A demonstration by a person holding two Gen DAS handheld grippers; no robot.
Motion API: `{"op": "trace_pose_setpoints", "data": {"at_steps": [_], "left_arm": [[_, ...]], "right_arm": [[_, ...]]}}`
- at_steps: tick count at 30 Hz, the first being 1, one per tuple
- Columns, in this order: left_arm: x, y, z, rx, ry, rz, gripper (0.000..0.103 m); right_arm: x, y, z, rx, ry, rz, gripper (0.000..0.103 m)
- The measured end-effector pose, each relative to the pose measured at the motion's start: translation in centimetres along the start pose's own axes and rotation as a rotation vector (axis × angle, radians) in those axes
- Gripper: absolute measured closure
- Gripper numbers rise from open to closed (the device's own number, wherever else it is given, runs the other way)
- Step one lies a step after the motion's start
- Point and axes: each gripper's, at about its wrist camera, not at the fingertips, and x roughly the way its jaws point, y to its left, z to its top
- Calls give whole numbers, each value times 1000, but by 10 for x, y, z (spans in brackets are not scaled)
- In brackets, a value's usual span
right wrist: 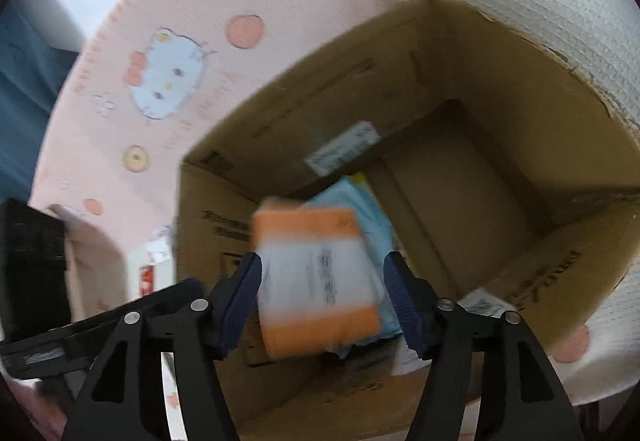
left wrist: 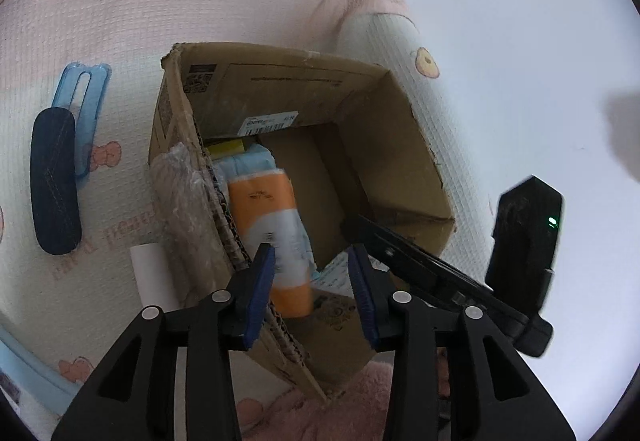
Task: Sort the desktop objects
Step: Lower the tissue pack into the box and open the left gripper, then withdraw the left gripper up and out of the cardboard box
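Note:
An open cardboard box stands on the patterned cloth. Inside it, against the left wall, an orange-and-white pack shows blurred, over a light blue pack and a yellow item. My left gripper hangs open over the box's near corner, its pads astride the cardboard rim and the pack's lower end. My right gripper is open above the box; the orange pack sits between its pads with a gap at the right one. The right gripper's body shows beside the box.
A dark blue case and a clear blue clip lie left of the box on the pink cartoon cloth. Bubble wrap and a white tube rest against the box's left side. A pink fluffy sleeve is near.

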Motion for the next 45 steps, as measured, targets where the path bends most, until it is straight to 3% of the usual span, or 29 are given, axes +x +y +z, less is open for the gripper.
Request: {"op": "trace_pose_setpoints", "data": {"at_steps": [9, 10, 11, 12, 13, 14, 18, 20, 24, 26, 28, 29, 31, 32, 35, 38, 40, 42, 43, 44, 45], "left_arm": [[-5, -5, 0, 19, -12, 15, 58], [-7, -9, 0, 42, -22, 42, 64], [-9, -13, 1, 78, -45, 92, 80], [-11, -16, 2, 111, -65, 130, 88], [-13, -19, 3, 145, -83, 156, 95], [-13, -22, 5, 174, -93, 163, 97], [-5, -21, 21, 170, -32, 132, 99], [2, -20, 30, 171, 15, 169, 99], [6, -24, 39, 230, 34, 260, 99], [6, -23, 42, 228, 47, 271, 99], [8, -18, 42, 212, 69, 264, 99], [9, -15, 43, 198, 76, 265, 99], [11, -10, 41, 189, 83, 265, 99], [13, -10, 41, 188, 85, 260, 99], [13, -9, 41, 186, 89, 246, 99], [16, -12, 40, 202, 106, 250, 98], [17, -14, 39, 201, 124, 229, 90], [14, -15, 37, 184, 122, 174, 69], [10, -16, 35, 171, 115, 134, 53], [5, -18, 33, 162, 105, 103, 46], [0, -20, 30, 161, 92, 87, 44]], "right_arm": [[7, 2, 0, 3, 36, -41, 42], [7, 4, -1, -4, 45, -52, 42], [7, 6, -3, -10, 51, -43, 45], [6, 10, -4, -22, 58, -24, 51], [4, 15, -7, -45, 60, -6, 76], [2, 19, -8, -61, 59, -4, 93], [2, 28, -12, -39, 98, 38, 94], [5, 32, -14, -20, 126, 84, 94], [26, 40, -18, -2, 234, 145, 94], [42, 38, -18, 19, 273, 128, 94], [58, 31, -15, 77, 307, 166, 94], [63, 28, -15, 102, 323, 167, 94], [80, 23, -15, 116, 365, 82, 94], [85, 23, -16, 109, 376, 39, 94], [84, 24, -17, 163, 385, 145, 94], [61, 27, -16, 147, 321, 102, 94], [42, 29, -19, 146, 272, 56, 93], [21, 33, -24, 143, 232, 14, 84], [14, 35, -26, 141, 216, -9, 65], [3, 40, -29, 134, 189, -37, 44], [-3, 42, -28, 129, 170, -52, 36]]}}
